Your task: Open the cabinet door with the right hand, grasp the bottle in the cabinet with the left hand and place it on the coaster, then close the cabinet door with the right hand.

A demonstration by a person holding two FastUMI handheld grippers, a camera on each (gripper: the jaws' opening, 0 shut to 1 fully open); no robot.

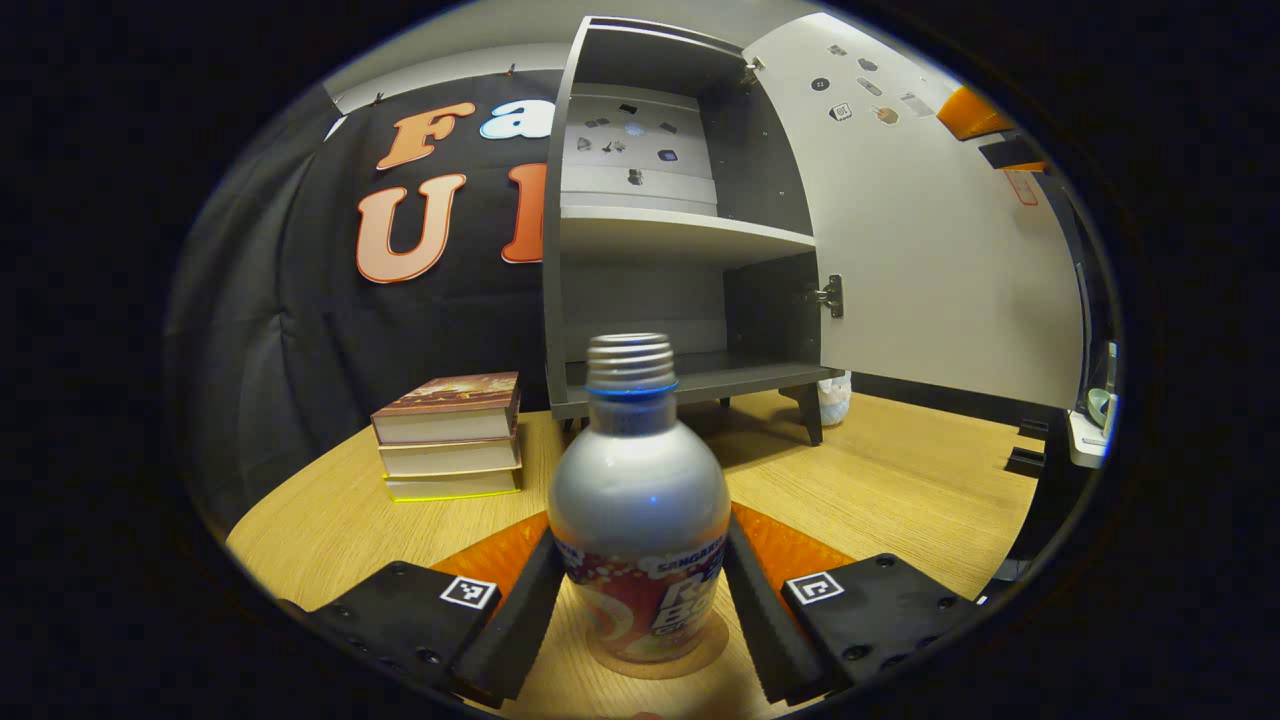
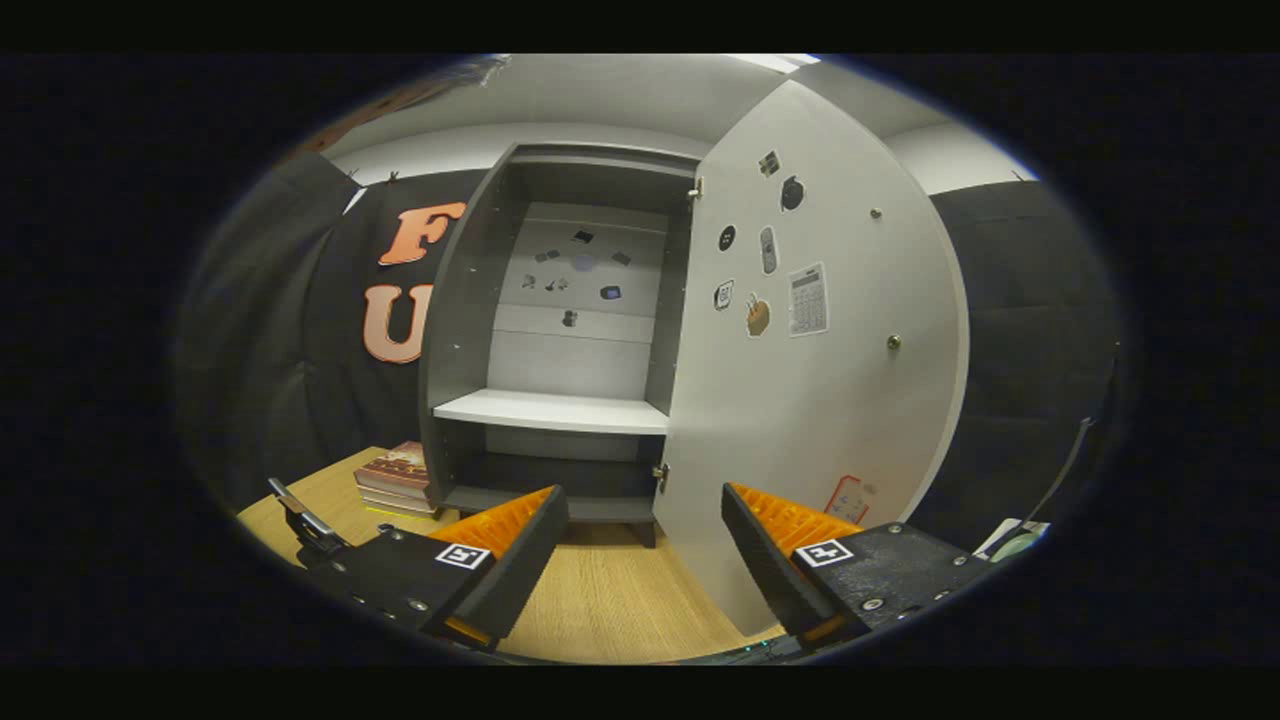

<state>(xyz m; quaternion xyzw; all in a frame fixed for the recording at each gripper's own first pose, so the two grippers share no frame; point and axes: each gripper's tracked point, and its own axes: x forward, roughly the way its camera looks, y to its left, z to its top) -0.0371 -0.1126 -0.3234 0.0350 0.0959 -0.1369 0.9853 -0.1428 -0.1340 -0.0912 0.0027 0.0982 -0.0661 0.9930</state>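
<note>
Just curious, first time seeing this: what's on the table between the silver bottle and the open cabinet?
Nothing: in the left gripper view, only bare wooden table lies between the silver metal bottle and the grey open cabinet.

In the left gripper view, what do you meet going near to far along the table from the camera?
Left claw, bottle standing on the coaster → stack of books → open cabinet.
</note>
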